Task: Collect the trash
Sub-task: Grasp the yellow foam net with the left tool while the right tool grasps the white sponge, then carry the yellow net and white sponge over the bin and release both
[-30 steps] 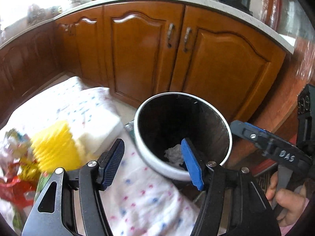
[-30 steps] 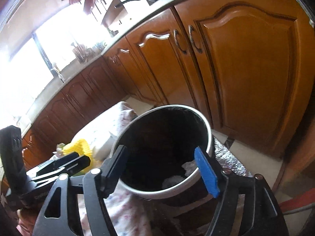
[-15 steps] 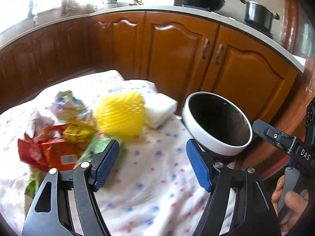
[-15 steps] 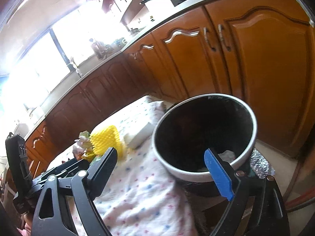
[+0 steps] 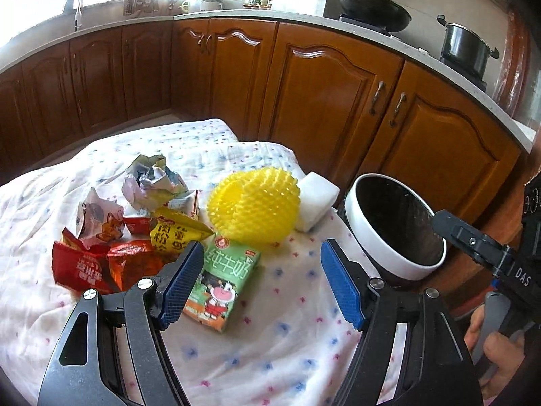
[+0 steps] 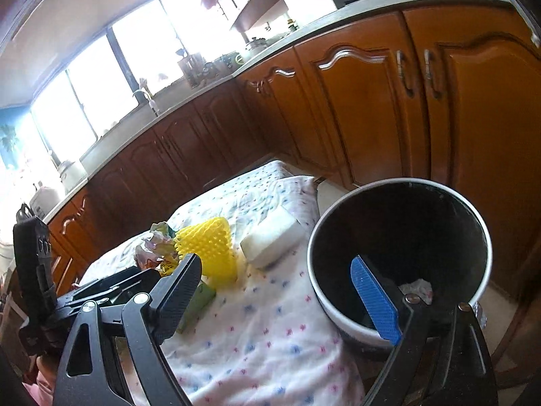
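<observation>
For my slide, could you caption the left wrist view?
Open left gripper above milk carton and wrappers; bin at right.

Bare cloth (image 5: 270,338) fills the lower centre of the left view. The wrapper heap (image 5: 111,253) blocks the left, the bin (image 5: 389,253) the right.

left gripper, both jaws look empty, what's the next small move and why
Probably ease the left gripper forward and down onto the green milk carton. Its jaws stand open with nothing between them, and the carton lies flat on the cloth just ahead, the nearest piece of the trash pile. The bin stands open to the right for the drop.
</observation>
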Tool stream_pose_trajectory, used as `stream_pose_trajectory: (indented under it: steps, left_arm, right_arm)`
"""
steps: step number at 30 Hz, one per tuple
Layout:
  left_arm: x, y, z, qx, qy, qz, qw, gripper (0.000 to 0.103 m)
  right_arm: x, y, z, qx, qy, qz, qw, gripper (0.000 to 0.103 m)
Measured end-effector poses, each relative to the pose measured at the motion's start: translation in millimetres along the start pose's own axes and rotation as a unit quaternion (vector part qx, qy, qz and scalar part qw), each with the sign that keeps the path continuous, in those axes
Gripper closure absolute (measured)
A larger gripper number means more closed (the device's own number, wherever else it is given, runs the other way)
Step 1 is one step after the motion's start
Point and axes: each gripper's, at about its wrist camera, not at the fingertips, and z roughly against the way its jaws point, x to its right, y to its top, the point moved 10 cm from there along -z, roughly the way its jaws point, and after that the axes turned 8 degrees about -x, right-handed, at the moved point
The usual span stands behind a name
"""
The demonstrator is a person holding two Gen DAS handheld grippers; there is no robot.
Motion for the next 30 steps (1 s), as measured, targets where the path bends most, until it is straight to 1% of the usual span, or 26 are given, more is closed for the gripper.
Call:
stream_pose_trajectory:
  steps: [4,6,8,10,13,18,19,20,21,22,23,24,25,26,27,30]
  left_arm:
    - [-6,12,-8,-0.003,0.005,-0.001,1.0000,0.030]
    - [-9,17,-14,-0.009,0.007,-0.001,0.9999,0.030]
    - [-10,23,-21,-0.014,0.008,0.000,0.9999,0.030]
    - [-12,29,-28,-0.018,0.013,-0.002,0.9998,0.030]
    - [-12,34,-39,-0.026,0.014,-0.006,0.9995,0.030]
    - [-13,37,-58,-0.044,0.021,-0.015,0.9987,0.030]
    - [-14,37,-62,-0.047,0.023,-0.017,0.9985,0.030]
    - [-14,37,-65,-0.050,0.024,-0.018,0.9983,0.031]
    - [-15,37,-67,-0.051,0.024,-0.020,0.9982,0.033]
    - [-14,36,-70,-0.054,0.025,-0.021,0.9980,0.043]
    - [-14,36,-72,-0.057,0.023,-0.022,0.9978,0.049]
    - [-13,35,-74,-0.061,0.020,-0.024,0.9976,0.065]
    - [-11,34,-76,-0.066,0.017,-0.026,0.9973,0.081]
    - [-10,32,-78,-0.068,0.015,-0.030,0.9971,0.089]
    - [-8,32,-78,-0.068,0.013,-0.035,0.9970,0.096]
    - [-7,31,-71,-0.055,0.014,-0.039,0.9976,0.098]
  right_arm:
    - [-6,15,-19,-0.012,0.011,0.017,1.000,0.013]
    - [-8,24,-32,-0.023,0.010,0.029,0.999,0.017]
    - [-8,32,-49,-0.042,0.008,0.038,0.998,0.026]
    - [-10,37,-66,-0.060,0.004,0.048,0.997,0.033]
    - [-7,42,-93,-0.089,-0.006,0.060,0.994,0.039]
    - [1,38,-129,-0.132,-0.023,0.069,0.989,0.051]
    - [2,35,-135,-0.141,-0.023,0.070,0.987,0.056]
    - [4,32,-140,-0.150,-0.022,0.071,0.986,0.067]
    - [4,29,-143,-0.156,-0.025,0.073,0.985,0.073]
    - [6,27,-145,-0.158,-0.034,0.077,0.984,0.079]
    - [7,26,-144,-0.156,-0.034,0.078,0.984,0.080]
    - [7,25,-143,-0.154,-0.030,0.077,0.985,0.082]
    - [9,25,-140,-0.151,-0.032,0.075,0.985,0.088]
    - [10,26,-136,-0.145,-0.031,0.071,0.986,0.093]
    - [11,26,-132,-0.141,-0.025,0.066,0.987,0.095]
    - [8,29,-118,-0.123,-0.021,0.066,0.990,0.097]
